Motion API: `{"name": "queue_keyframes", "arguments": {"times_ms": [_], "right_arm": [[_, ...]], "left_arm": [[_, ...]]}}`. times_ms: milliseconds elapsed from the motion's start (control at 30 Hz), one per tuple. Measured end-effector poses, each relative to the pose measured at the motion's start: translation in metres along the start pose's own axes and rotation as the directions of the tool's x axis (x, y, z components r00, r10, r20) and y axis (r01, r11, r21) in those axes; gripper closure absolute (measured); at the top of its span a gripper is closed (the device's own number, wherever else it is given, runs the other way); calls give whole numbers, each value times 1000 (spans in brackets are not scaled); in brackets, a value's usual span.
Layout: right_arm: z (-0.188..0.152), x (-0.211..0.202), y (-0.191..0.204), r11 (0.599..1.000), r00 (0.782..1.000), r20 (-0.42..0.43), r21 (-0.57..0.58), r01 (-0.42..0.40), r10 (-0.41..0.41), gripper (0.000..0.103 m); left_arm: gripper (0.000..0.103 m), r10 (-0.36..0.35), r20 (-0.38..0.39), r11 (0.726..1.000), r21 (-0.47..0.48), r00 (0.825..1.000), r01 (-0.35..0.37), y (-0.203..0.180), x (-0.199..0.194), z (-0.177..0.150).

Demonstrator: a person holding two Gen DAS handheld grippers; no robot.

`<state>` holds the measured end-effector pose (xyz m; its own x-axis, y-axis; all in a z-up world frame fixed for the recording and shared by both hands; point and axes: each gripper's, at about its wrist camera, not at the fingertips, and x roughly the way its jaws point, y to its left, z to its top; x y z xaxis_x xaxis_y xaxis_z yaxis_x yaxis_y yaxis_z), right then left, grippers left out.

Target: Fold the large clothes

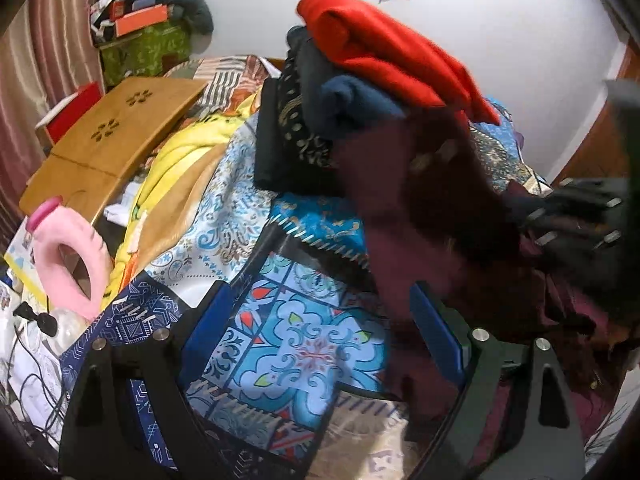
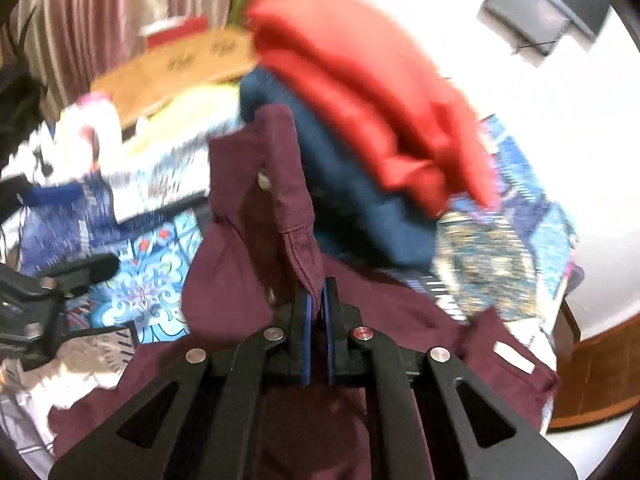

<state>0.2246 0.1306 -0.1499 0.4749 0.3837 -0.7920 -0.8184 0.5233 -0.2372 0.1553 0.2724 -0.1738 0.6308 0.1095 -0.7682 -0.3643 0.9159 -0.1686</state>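
Observation:
A maroon garment (image 2: 240, 248) lies rumpled on the patterned blue bedspread (image 1: 304, 344). My right gripper (image 2: 318, 300) is shut on a fold of the maroon garment and lifts it; the view is blurred by motion. In the left wrist view the maroon garment (image 1: 424, 216) hangs at the right, with the right gripper (image 1: 576, 216) holding it. My left gripper (image 1: 320, 320) is open and empty above the bedspread, its right finger beside the hanging cloth. A stack of folded clothes, red (image 1: 384, 56) on top of navy (image 1: 352, 108) and black, stands behind.
A wooden lap table (image 1: 116, 140) and a yellow blanket (image 1: 180, 160) lie at the left. A pink ring-shaped pillow (image 1: 68, 256) and cables are at the near left. A cluttered green box (image 1: 144, 48) stands by the curtain. A white wall is behind.

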Motion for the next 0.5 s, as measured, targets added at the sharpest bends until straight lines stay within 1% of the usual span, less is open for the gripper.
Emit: {"name": "queue_keyframes", "arguments": {"times_ms": [33,133,167,267,333,400,433,500], "right_arm": [[2,-12,-6,1000,1000,22,22,3,-4,99],[-9,-58,-48,991,993,117,134,13,-29,99],[-10,-66,-55,986,990,139,165,15,-38,99],[-26,-104,-85,963,972,208,266,49,-107,99],[-43,-124,-101,942,959,236,329,73,-157,99],[-57,-130,-111,918,949,245,385,92,-198,99],[-71,-138,-122,897,942,247,430,105,-228,99],[-93,-148,-135,857,934,241,503,111,-263,99]], "left_arm": [[13,-2,3,1000,8,1000,2,-4,-3,0],[13,-5,8,1000,31,1000,5,-17,-6,1],[13,-6,6,999,37,1000,6,-21,-6,1],[13,-21,-13,998,56,1000,22,-36,-3,-1],[13,-32,-31,996,80,999,35,-48,1,-3],[13,-36,-50,993,110,998,41,-61,6,-6],[13,-38,-60,991,129,997,46,-67,9,-8],[13,-43,-82,985,163,996,56,-79,15,-12]]}}
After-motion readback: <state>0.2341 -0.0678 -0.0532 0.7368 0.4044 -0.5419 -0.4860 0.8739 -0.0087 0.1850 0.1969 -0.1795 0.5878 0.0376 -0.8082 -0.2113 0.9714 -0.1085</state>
